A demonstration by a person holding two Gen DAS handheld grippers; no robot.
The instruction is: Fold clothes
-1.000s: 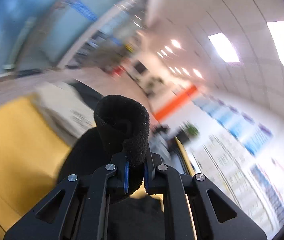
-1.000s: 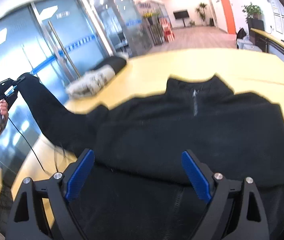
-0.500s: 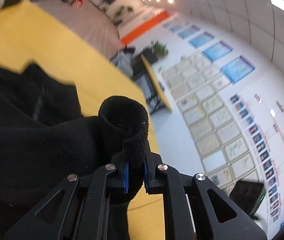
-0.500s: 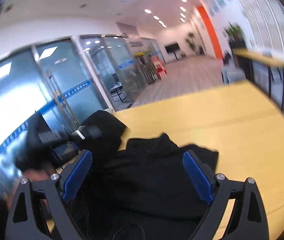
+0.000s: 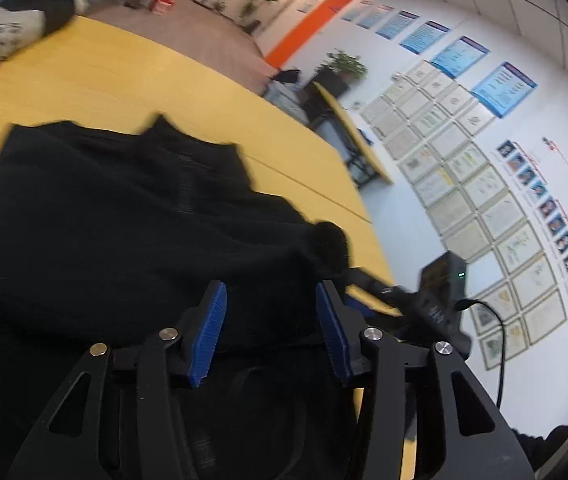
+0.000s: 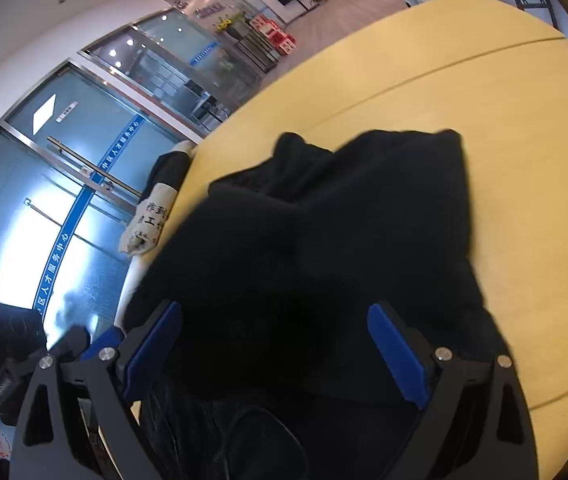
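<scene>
Sleeve let go, both grippers spread

Released since the earlier frame, the sleeve (image 5: pixel 326 240) lies just ahead of the left gripper (image 5: pixel 271 320), now spread and empty. Right gripper (image 6: pixel 275 344) hovers spread over the black jacket (image 6: pixel 324 240) on the yellow table (image 6: pixel 504 120).

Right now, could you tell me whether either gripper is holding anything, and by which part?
Nothing is held: left gripper and right gripper are both open above the black jacket.

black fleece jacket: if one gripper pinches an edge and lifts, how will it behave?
The black fleece jacket probably drapes limply; it lies in soft rumpled folds on the yellow table. Its fuzzy pile likely grips ribbed fingers well. Pushed, it would probably bunch rather than slide whole.
</scene>
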